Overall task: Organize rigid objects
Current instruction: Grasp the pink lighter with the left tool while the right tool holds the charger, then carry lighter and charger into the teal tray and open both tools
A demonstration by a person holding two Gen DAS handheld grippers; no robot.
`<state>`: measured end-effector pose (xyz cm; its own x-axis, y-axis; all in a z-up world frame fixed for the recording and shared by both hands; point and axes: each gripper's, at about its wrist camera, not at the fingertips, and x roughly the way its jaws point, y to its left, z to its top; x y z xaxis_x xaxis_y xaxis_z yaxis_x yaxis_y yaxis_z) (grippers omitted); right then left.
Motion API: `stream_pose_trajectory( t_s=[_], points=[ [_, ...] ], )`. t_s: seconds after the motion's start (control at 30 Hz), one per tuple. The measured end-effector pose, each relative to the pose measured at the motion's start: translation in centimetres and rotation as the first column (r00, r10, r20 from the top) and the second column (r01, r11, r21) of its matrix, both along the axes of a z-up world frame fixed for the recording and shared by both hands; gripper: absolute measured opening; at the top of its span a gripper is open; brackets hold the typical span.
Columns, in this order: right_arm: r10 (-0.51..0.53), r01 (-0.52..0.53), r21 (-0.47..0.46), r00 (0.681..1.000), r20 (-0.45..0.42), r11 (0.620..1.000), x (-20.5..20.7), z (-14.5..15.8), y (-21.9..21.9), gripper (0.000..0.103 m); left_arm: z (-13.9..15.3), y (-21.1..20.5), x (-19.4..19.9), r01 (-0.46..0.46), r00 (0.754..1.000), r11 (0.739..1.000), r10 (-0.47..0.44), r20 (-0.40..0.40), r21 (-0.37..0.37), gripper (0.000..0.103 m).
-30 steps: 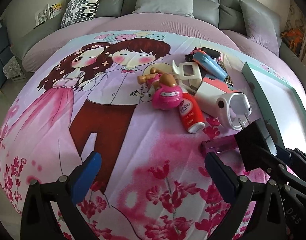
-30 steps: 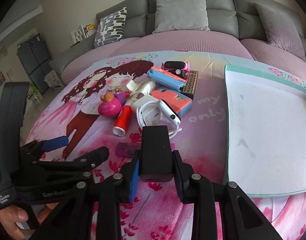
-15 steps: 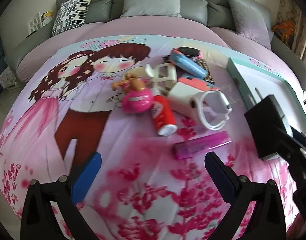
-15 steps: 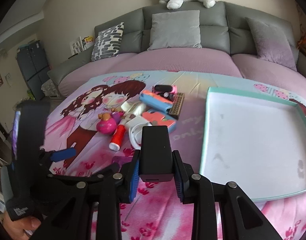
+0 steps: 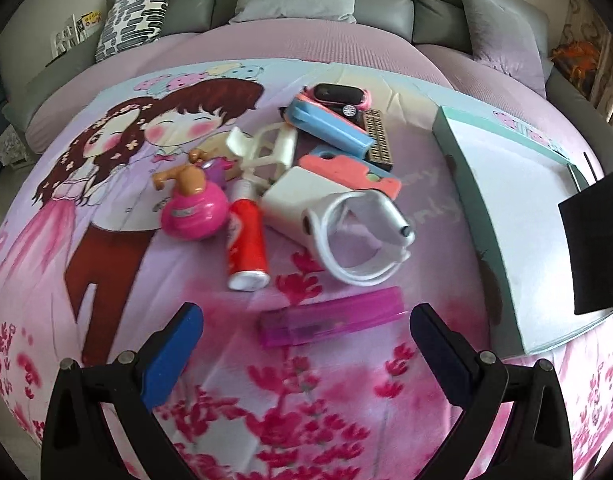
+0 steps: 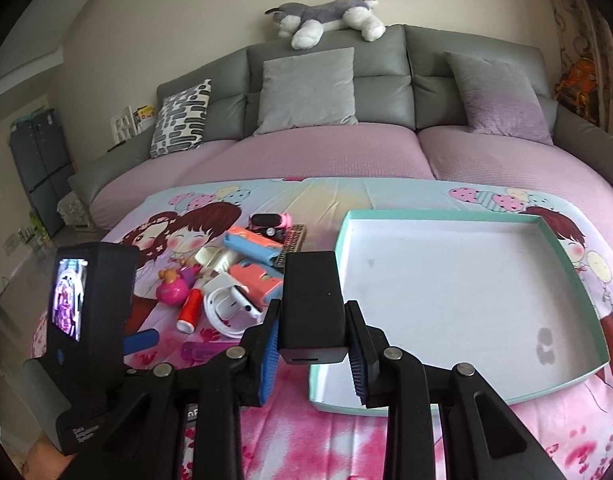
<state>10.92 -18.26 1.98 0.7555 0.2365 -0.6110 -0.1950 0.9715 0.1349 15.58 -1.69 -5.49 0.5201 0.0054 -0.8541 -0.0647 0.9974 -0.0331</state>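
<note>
the right gripper point(image 6: 312, 354) is clamped on a matte black rectangular block point(image 6: 311, 304), its blue-lined fingers point(image 6: 269, 354) pressing both sides; the block is held up in the air over the near left edge of the shallow white cardboard tray with a mint-green rim point(image 6: 568, 276). the tray's floor is bare apart from a few grey smudges, and it lies on the cartoon-printed pink bedsheet point(image 5: 314, 408), to the right of the clutter.

the left gripper point(image 5: 306, 346) hangs with its jaws wide apart and nothing between them, just above a translucent magenta lighter point(image 5: 332, 316) lying flat on the sheet. beyond the lighter sits the pile: a red-and-white tube point(image 5: 245, 240), a round pink toy bottle with a brown top point(image 5: 194, 208), a white plug with a looped white cable point(image 5: 338, 220), a coral phone case point(image 5: 346, 170), a cream plastic clip point(image 5: 266, 148), a blue oblong case point(image 5: 326, 128), a pink-and-black toy car point(image 5: 338, 96) and a dark gridded comb-like bar point(image 5: 378, 140). these lie touching or overlapping one another.

a clear strip of sheet separates the pile from the tray's left wall point(image 5: 472, 216). in the left wrist view the black block point(image 5: 594, 248) shows at the right border, over the tray. behind the bed stands a grey sofa with cushions point(image 6: 306, 88) and a plush husky point(image 6: 326, 20) on top.
</note>
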Motion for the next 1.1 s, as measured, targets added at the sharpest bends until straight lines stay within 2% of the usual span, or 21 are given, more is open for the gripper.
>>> stream_pose_trajectory(
  t_s=[0.27,0.33,0.47,0.53,0.9,1.1],
  points=[
    [-0.012,0.012,0.001,1.000,-0.006,1.000,0.1,-0.2,-0.4,0.032,-1.3,-1.3,1.2,-0.002,0.998,0.999,0.005,-0.068,0.045,0.102],
    [-0.015,0.015,0.004,1.000,-0.007,1.000,0.2,-0.3,-0.5,0.032,-1.4,-1.2,1.1,-0.003,0.997,0.999,0.006,-0.078,0.037,0.099],
    [-0.014,0.014,0.001,1.000,-0.015,1.000,0.3,-0.5,-0.4,0.032,-1.2,-0.8,1.0,-0.009,0.997,1.000,0.011,-0.077,0.028,0.085],
    [-0.016,0.016,0.000,1.000,-0.017,1.000,0.3,-0.6,-0.4,0.032,-1.1,-0.6,0.9,-0.007,0.997,1.000,0.009,-0.080,0.023,0.083],
    [-0.021,0.021,0.005,0.999,-0.029,1.000,0.4,-0.8,-0.7,0.032,-0.7,0.5,-0.3,-0.003,0.997,1.000,0.003,-0.074,0.004,0.082],
    [-0.039,0.038,0.008,0.999,0.013,0.999,0.6,1.3,-1.2,0.032,1.9,1.2,-0.6,-0.021,0.999,0.999,0.021,-0.034,-0.027,0.082]
  ],
)
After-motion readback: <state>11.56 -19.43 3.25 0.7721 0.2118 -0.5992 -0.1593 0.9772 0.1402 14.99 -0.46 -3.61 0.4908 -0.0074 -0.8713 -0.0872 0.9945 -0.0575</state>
